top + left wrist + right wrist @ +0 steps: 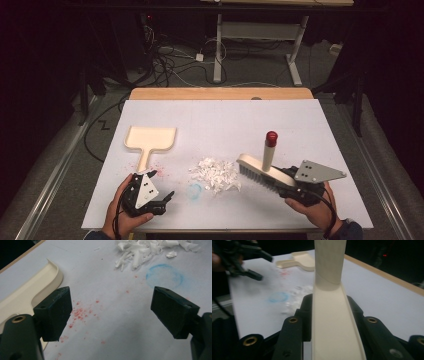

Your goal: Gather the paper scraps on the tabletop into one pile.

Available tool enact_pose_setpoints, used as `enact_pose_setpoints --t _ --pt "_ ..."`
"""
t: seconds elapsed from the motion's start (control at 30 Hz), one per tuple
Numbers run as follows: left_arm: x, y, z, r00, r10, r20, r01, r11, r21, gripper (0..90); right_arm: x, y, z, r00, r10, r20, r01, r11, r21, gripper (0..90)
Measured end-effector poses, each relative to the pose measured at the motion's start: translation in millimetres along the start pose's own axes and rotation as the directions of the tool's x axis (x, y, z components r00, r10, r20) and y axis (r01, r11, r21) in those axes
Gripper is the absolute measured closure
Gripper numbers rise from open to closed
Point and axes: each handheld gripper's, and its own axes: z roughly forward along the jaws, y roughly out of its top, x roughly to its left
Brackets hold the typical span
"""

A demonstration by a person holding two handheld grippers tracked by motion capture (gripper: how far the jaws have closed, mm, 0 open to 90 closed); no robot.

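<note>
Cream dustpan (150, 139) and cream brush (261, 172), its handle capped red, its bristles dark. White paper shreds (215, 174) beside the brush. White table cover (225, 125) bears red speckles and 1 blue ring (164, 275). Black left gripper (111, 312).

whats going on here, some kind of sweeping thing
A person is set to sweep. The right gripper is shut on a brush, bristles beside a pile of white paper scraps mid-table. The left gripper is open and holds nothing, near the handle of the cream dustpan.
</note>
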Motion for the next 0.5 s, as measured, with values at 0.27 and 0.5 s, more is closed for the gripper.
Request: enact_pose_setpoints --t 0.27,0.5 --pt "0.6 1.7 0.6 1.0 0.002 0.004 -0.002 1.0 -0.008 16.5 -38.0 -23.7 -7.8 0.9725 0.065 0.223 -0.076 0.996 0.043 67.9" --pt "1.3 1.5 0.0 1.0 0.003 0.009 -0.003 0.9999 -0.013 16.5 -55.7 -42.7 2.2 0.9398 0.075 0.334 -0.114 0.988 0.101 67.9"
